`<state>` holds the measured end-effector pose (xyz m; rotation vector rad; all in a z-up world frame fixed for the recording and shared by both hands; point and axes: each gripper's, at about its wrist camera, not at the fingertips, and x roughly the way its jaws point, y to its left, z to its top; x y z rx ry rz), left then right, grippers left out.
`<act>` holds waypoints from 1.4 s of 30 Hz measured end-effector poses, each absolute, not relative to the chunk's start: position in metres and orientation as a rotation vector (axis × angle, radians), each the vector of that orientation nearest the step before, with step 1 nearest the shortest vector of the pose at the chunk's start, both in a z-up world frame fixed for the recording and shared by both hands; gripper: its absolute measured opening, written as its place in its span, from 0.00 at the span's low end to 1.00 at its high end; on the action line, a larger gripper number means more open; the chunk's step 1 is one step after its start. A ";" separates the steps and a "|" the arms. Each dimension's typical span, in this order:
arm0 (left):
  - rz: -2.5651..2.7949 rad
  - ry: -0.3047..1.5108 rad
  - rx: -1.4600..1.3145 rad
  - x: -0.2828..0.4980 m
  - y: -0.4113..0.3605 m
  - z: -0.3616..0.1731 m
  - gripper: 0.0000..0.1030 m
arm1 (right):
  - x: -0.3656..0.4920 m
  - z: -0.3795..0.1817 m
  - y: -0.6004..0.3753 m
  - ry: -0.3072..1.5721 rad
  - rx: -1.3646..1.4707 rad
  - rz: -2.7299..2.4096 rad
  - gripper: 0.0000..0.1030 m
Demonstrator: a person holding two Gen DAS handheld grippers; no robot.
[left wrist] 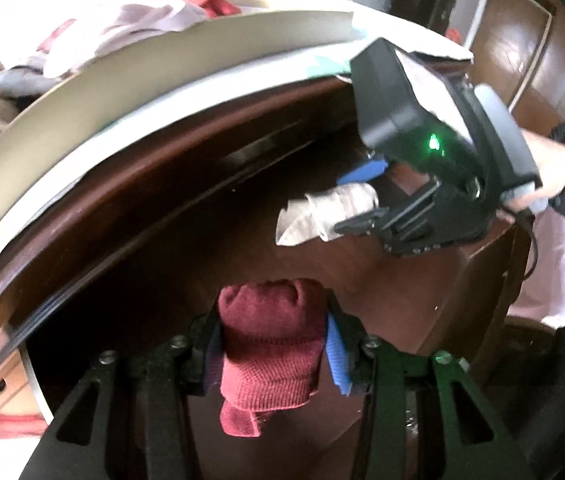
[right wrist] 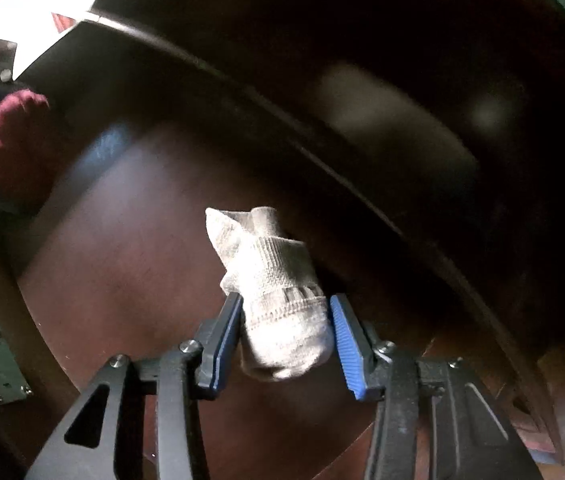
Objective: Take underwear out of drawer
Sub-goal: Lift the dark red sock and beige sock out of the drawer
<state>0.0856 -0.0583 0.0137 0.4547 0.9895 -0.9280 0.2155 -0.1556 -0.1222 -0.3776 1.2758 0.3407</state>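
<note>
Two rolled bundles of underwear are in our grippers, one each. Our left gripper point(left wrist: 272, 344) is clamped on the dark red bundle point(left wrist: 270, 344), whose rounded top pokes out past the fingertips while a loose flap hangs back toward the camera; the blue pads point(left wrist: 336, 360) press its sides. Beneath it we see the dark wooden floor of the drawer point(left wrist: 154, 264), and the bundle appears to hang above that floor rather than lie on it.

Ahead and to the right of the left gripper, our right gripper point(left wrist: 356, 196) points steeply down into the same drawer with the pale grey bundle point(left wrist: 322, 212) between its fingers. From the right wrist view, that grey bundle point(right wrist: 278, 300) sits between the blue pads point(right wrist: 348, 348) of the right gripper point(right wrist: 282, 316); the left pad touches the cloth, and the right pad lies against its edge, so we read this as a light grip. The red bundle point(right wrist: 10, 144) shows far to the left of the right gripper.

Beyond the drawer's front edge, past both grippers, a bed point(left wrist: 82, 92) carries crumpled clothes point(left wrist: 130, 20). A gloved hand point(left wrist: 562, 176) holds the right gripper's handle.
</note>
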 end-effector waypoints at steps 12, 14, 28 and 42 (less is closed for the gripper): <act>-0.875 0.912 0.288 0.105 -0.046 0.052 0.41 | 0.194 -0.112 -0.176 1.280 -0.027 0.332 0.36; -0.854 0.897 0.279 0.105 -0.046 0.054 0.41 | 0.186 -0.103 -0.181 1.254 0.079 0.345 0.36; -0.714 0.814 0.185 0.090 -0.032 0.082 0.41 | 0.124 -0.062 -0.189 0.963 0.585 0.360 0.36; -0.656 0.774 0.231 0.055 -0.046 0.092 0.41 | 0.089 -0.038 -0.208 0.880 0.742 0.329 0.36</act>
